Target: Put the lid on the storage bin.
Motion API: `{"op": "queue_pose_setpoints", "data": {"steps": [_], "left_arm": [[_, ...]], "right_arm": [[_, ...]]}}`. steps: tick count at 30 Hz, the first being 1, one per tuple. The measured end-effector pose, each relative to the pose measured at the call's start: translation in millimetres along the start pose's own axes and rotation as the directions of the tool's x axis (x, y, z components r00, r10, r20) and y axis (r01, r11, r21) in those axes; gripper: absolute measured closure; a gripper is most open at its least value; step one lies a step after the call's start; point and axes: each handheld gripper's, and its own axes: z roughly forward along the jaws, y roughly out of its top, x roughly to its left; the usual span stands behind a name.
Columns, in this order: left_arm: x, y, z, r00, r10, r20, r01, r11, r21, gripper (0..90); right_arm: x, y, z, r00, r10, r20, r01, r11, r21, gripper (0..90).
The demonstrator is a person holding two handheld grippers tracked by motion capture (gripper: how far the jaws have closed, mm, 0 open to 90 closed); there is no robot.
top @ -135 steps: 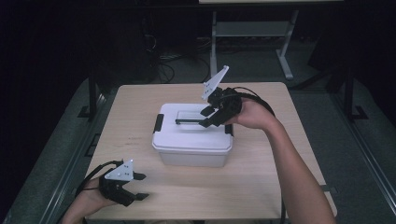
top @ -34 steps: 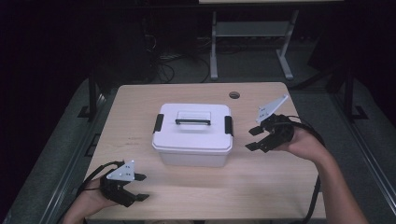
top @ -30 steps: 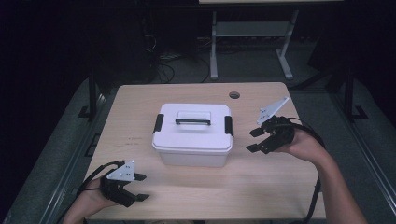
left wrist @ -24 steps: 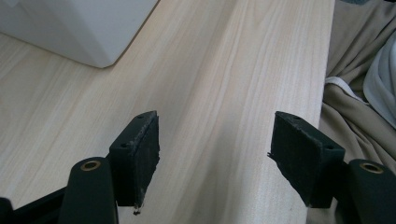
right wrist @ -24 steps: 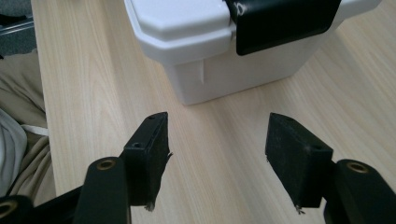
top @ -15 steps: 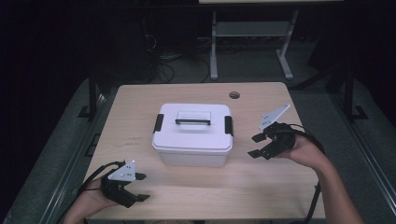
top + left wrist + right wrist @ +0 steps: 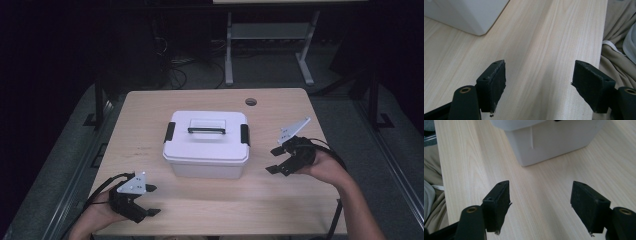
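White plastic storage box (image 7: 206, 145) with a flat lid, black side latches and a dark-edged handle sits closed near the middle of the light wooden desk (image 7: 150, 115) in the high view. Its near wall is in shade and hard to read. The left gripper (image 7: 149, 200) lies low by the near left corner of the desk, well apart from the box, the hand behind it partly cut off by the bottom edge. The right gripper (image 7: 275, 160) hovers just right of the box, pointing at it, forearm coming in from the lower right.

In the left gripper view, the black jaws stand wide with bare desk between them, having just been opening. One rounded corner of the box (image 7: 474, 15) shows at the top left, the rest cut off. Beige cloth (image 7: 619, 37) shows past the desk edge.

In the right gripper view, the jaws are wide too, just opened further, nothing between them. The box (image 7: 549, 142) stands ahead, its lid cropped.
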Motion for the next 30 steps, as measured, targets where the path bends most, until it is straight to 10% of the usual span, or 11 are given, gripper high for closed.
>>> {"op": "queue_pose_setpoints", "data": {"steps": [30], "left_arm": [[0.1, 0.0, 2.0, 1.0000, -0.002, -0.009, 0.003, 1.0000, 0.004, 24.5]], "right_arm": [[2.3, -39.7, 13.1, 0.9979, 0.064, -0.006, -0.064, 0.998, -0.022, 29.6]]}}
